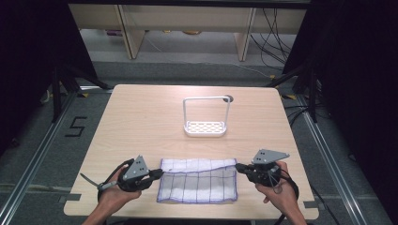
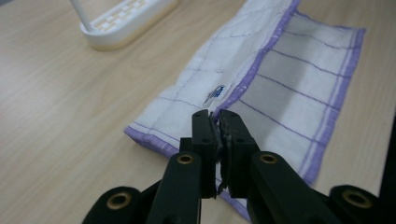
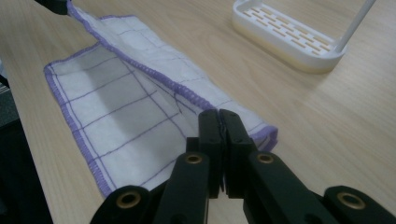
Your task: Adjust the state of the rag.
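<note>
**Both tools pinching the cloth at the near edge**

So the cloth [image 1: 197, 179] lies on the tabletop [image 1: 141, 122] near the person's edge, white with purple grid lines and purple trim, its top layer folded partway over the bottom one. The left tool [image 1: 159, 174] is clamped on the folded layer's hem at the left side, jaws together with fabric between them. The right tool [image 1: 238, 166] does the same at the right side. Farther back, well apart from the cloth, stands a white rack [image 1: 205, 126] with a slotted base and a tall loop handle.
</note>
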The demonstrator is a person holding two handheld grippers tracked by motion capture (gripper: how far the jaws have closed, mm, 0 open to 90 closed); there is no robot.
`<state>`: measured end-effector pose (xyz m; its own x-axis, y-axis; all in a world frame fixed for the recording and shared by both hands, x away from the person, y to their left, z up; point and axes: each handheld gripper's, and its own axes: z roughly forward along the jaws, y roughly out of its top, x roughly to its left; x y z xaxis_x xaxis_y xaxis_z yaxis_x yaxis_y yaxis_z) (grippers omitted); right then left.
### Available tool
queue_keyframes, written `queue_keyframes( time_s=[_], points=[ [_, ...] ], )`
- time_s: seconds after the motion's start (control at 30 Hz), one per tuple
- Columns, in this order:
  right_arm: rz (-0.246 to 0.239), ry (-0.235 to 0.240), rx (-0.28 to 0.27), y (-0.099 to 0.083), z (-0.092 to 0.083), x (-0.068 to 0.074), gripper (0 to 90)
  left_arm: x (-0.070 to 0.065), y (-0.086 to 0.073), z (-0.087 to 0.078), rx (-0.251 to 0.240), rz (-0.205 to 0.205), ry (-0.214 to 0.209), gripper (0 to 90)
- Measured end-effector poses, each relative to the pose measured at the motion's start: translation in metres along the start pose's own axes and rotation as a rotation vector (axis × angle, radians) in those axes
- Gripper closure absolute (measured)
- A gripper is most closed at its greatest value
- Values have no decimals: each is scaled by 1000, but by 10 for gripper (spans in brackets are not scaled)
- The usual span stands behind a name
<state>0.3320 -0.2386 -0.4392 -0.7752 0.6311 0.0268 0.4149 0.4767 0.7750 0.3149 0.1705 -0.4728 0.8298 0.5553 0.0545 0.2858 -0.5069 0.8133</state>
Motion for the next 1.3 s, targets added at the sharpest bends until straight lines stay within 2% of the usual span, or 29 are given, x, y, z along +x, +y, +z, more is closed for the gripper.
queue_keyframes(
  time_s=[0.03,0.07,0.1,0.13,0.2,0.27,0.33,0.37,0.43,0.47,0.5,0.57,0.6,0.63,0.73,0.77,0.8,0.83,0.87,0.9,0.97,1.0,1.03,1.07,1.1,1.13,1.17,1.27,1.3],
  points=[
    [-2,-3,1,-2,0,1,888,0,0,0,0,0,0,850],
    [-2,-3,1,-2,0,1,888,-1,-2,-1,30,35,-2,850],
    [16,7,4,-5,-1,4,888,-5,-5,0,26,26,-12,851],
    [6,2,9,-10,0,7,887,-9,-9,0,19,20,-27,850],
    [8,11,18,-12,0,10,888,-10,-11,-1,22,29,-23,850],
    [3,20,34,-21,2,14,887,-15,-16,0,10,9,-26,849],
    [-2,17,41,-23,2,15,887,-16,-17,0,23,17,-35,849],
    [14,23,50,-26,3,18,887,-18,-18,-1,38,28,-33,849],
    [-4,26,72,-32,3,20,887,-22,-21,1,62,60,-37,849],
    [-4,26,72,-32,3,20,887,-24,-22,1,72,47,-48,849],
    [-16,37,68,-36,4,21,886,-26,-25,3,85,62,-61,849],
    [-12,31,76,-40,2,24,885,-28,-26,4,90,57,-63,848],
    [-3,33,82,-41,1,27,885,-29,-27,5,105,79,-65,847],
    [-19,25,83,-42,1,28,884,-29,-28,5,120,97,-65,847],
    [-28,32,105,-46,1,33,884,-31,-30,6,124,105,-76,847],
    [-31,29,109,-46,1,34,883,-32,-31,7,142,115,-75,846],
    [-30,42,126,-51,2,36,870,-34,-33,8,148,103,-79,838],
    [-29,41,133,-53,4,37,846,-33,-35,10,167,125,-78,831],
    [-29,38,146,-55,4,37,814,-35,-36,10,174,95,-84,821],
    [-21,50,153,-57,4,37,790,-35,-36,10,177,98,-85,804],
    [-20,53,152,-58,4,36,757,-34,-35,9,170,110,-94,760],
    [-7,61,145,-59,3,37,722,-34,-35,8,161,97,-105,760],
    [1,51,140,-59,0,37,705,-35,-35,6,152,72,-94,698],
    [7,42,124,-58,-4,36,689,-34,-34,5,139,72,-91,643],
    [30,44,118,-57,-7,36,667,-32,-31,-1,68,27,-104,624],
    [30,44,118,-57,-7,36,667,-32,-31,-1,68,27,-104,602],
    [45,27,71,-54,-12,32,622,-29,-27,-8,12,-45,-119,578],
    [73,11,36,-51,-16,28,599,-23,-21,-13,-23,-53,-91,547],
    [104,-30,30,-48,-16,27,560,-16,-16,-15,-21,-49,-71,537]
  ],
)
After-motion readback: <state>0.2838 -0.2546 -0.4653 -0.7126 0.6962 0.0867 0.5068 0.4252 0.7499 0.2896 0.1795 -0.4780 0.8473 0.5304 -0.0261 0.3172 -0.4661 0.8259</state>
